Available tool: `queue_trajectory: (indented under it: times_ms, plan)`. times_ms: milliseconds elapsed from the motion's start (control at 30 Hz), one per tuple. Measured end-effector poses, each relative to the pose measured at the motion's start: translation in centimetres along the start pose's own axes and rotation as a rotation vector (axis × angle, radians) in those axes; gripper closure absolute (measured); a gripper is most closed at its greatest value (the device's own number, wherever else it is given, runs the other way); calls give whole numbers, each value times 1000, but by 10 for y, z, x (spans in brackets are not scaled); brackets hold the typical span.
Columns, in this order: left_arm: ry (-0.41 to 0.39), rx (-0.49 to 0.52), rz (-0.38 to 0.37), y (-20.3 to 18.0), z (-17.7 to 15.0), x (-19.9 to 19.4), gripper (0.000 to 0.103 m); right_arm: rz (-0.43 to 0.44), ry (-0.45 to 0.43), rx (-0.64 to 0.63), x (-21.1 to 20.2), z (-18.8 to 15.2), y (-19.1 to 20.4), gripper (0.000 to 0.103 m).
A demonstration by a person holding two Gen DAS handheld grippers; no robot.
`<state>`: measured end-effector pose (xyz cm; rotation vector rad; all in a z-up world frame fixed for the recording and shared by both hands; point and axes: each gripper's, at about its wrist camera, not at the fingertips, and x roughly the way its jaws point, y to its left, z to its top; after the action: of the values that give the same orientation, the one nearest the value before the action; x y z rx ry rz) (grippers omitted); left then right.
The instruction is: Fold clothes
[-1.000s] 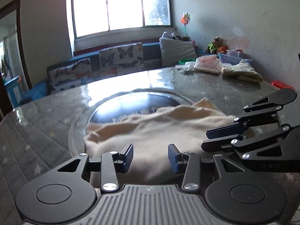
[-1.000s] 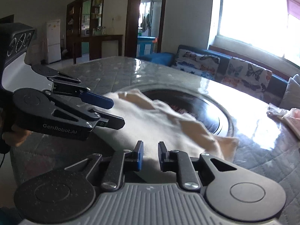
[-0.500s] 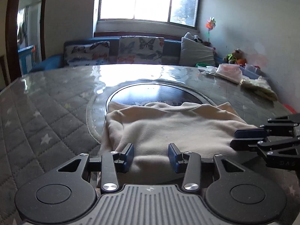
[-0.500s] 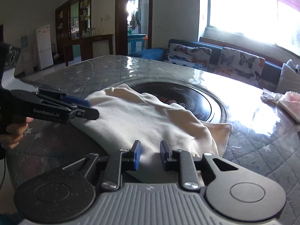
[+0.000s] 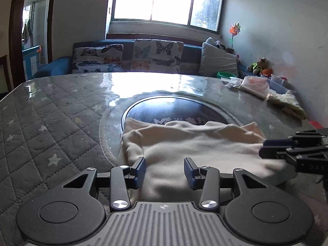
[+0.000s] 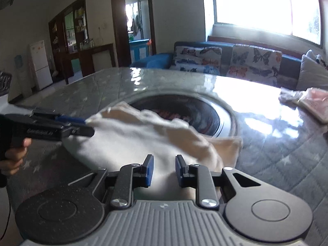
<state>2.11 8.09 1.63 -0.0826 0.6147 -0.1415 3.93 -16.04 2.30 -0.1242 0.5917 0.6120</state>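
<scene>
A cream garment (image 5: 194, 149) lies partly folded on the grey quilted table, over the near rim of a dark round inset (image 5: 174, 110). It also shows in the right wrist view (image 6: 133, 139). My left gripper (image 5: 164, 171) is open, its jaws apart over the garment's near edge, and holds nothing. My right gripper (image 6: 163, 171) is open with a narrower gap, over the garment's near edge on its side. Each gripper shows in the other's view, the right (image 5: 287, 149) and the left (image 6: 61, 127), both at the garment's sides.
A pile of other clothes (image 5: 266, 90) lies at the table's far right by the wall. A sofa with butterfly cushions (image 5: 143, 57) stands behind the table under the window. A doorway and cabinets (image 6: 82, 41) lie beyond the table's left side.
Both grippers have pulled back and lowered toward the table's near edge. The garment, bunched up a second ago, now lies flatter. The right gripper's jaws have opened wider.
</scene>
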Motion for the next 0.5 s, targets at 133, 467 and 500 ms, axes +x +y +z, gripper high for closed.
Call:
queue_trajectory:
  times_ms: [133,467,500]
  plan:
    - [15,3,24,2,2,7,56,-29,48,44,19,4,-17,80]
    - [23,-3,34,6,9,11,53,-24,32,41,33,18,-18,81]
    - [23,-2,35,6,11,12,53,-18,33,34,37,21,-16,81]
